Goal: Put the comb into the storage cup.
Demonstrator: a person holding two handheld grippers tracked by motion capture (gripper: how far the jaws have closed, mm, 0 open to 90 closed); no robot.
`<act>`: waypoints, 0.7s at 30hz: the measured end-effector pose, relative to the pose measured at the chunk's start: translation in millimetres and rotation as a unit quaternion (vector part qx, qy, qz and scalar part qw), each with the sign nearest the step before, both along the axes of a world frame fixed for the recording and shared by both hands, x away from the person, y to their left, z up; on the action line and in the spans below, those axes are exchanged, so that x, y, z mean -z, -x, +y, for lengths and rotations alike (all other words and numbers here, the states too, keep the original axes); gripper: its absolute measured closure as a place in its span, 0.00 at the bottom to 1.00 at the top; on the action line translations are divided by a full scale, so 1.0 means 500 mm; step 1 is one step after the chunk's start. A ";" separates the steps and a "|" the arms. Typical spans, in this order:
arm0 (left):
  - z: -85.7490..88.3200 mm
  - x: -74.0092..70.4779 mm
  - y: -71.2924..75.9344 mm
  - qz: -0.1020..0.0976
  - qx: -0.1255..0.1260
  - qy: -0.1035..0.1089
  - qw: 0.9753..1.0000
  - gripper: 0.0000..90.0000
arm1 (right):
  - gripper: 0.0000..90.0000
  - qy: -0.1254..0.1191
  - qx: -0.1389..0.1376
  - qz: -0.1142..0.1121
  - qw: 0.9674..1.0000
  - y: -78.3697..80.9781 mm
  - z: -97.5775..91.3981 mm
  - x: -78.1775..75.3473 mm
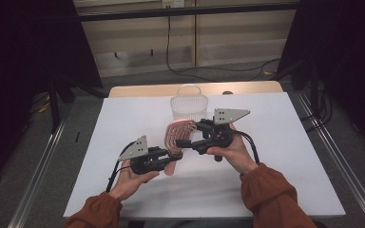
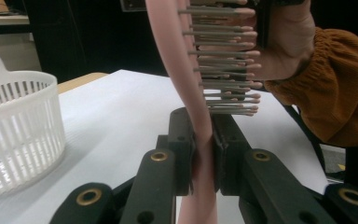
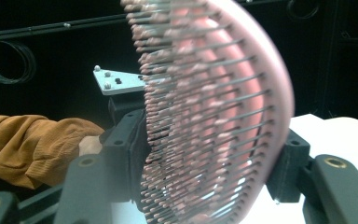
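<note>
While held above the white counter point(image 1: 123, 123), pink hairbrush point(image 1: 175, 135) gripped at handle by left tongs point(image 2: 204, 154), clamped tight. Brush head seated between right tongs point(image 3: 209, 163), bristles and back against the pads. White basket point(image 1: 188, 105) just behind, apart.

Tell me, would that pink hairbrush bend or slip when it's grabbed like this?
The pink hairbrush probably stays stiff: its handle runs unbent through the left gripper. Its bristles look thin and would likely flex where the right gripper squeezes the head. It seems light, held up clear of the table; the smooth handle might slip if loosened.
</note>
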State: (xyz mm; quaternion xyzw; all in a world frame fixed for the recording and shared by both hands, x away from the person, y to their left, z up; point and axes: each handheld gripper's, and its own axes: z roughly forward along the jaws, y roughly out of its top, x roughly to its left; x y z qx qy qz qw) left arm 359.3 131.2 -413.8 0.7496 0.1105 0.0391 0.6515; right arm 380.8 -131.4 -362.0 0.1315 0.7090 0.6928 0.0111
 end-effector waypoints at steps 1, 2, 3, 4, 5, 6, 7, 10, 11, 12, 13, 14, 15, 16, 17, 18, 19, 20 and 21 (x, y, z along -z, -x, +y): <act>0.000 0.000 0.000 0.001 0.003 0.001 1.000 0.89 | 0.44 -0.003 -0.002 0.002 1.000 0.000 0.000 0.000; -0.002 0.001 0.000 0.001 0.007 -0.001 1.000 0.89 | 0.45 -0.003 -0.004 0.001 1.000 0.000 0.000 0.000; -0.002 0.002 0.000 0.000 0.008 -0.005 1.000 0.89 | 0.45 -0.003 -0.008 0.000 1.000 0.000 0.000 0.000; -0.003 0.004 0.000 0.002 0.010 -0.005 1.000 0.89 | 0.44 -0.003 -0.007 0.000 1.000 0.001 0.001 0.001; -0.004 0.004 0.000 0.001 0.009 -0.006 1.000 0.89 | 0.43 -0.001 -0.001 -0.001 1.000 0.001 0.002 0.001; -0.005 0.004 0.000 0.000 0.008 -0.008 1.000 0.89 | 0.47 -0.003 -0.003 0.000 1.000 0.001 0.002 0.000; -0.005 0.004 0.000 0.000 0.006 -0.008 1.000 0.89 | 0.48 -0.009 -0.008 0.001 1.000 0.001 0.002 0.000; -0.004 0.005 -0.002 0.001 0.004 -0.009 1.000 0.89 | 0.53 -0.011 -0.010 0.004 1.000 -0.001 -0.001 0.000; -0.004 0.006 -0.003 0.004 0.003 -0.007 1.000 0.89 | 0.55 -0.012 -0.011 0.006 1.000 -0.001 -0.001 0.001; -0.005 0.007 -0.004 0.004 0.004 -0.007 1.000 0.89 | 0.57 -0.014 -0.013 0.009 1.000 -0.002 -0.002 0.001; -0.005 0.007 -0.004 0.004 0.001 -0.007 1.000 0.88 | 0.59 -0.014 -0.014 0.010 1.000 -0.002 -0.001 0.001; -0.005 0.007 -0.005 0.006 0.000 -0.007 1.000 0.88 | 0.61 -0.016 -0.015 0.011 1.000 -0.003 -0.001 0.002; -0.005 0.008 -0.005 0.006 0.001 -0.010 1.000 0.88 | 0.62 -0.014 -0.014 0.010 1.000 -0.003 0.000 0.003; -0.006 0.009 -0.005 0.006 -0.001 -0.009 1.000 0.88 | 0.64 -0.015 -0.015 0.011 1.000 -0.003 0.000 0.003; -0.007 0.009 -0.005 0.007 0.000 -0.009 1.000 0.88 | 0.65 -0.015 -0.014 0.011 1.000 -0.004 0.000 0.004; -0.007 0.009 -0.006 0.007 -0.003 -0.008 1.000 0.87 | 0.67 -0.015 -0.014 0.012 1.000 -0.004 -0.001 0.004; -0.007 0.009 -0.006 0.007 -0.004 -0.008 1.000 0.87 | 0.68 -0.014 -0.014 0.011 1.000 -0.004 -0.001 0.004; -0.007 0.009 -0.007 0.007 -0.007 -0.010 1.000 0.87 | 0.69 -0.015 -0.013 0.011 1.000 -0.003 -0.001 0.003; -0.007 0.009 -0.008 0.005 -0.010 -0.011 1.000 0.86 | 0.71 -0.015 -0.010 0.009 1.000 -0.003 -0.001 0.002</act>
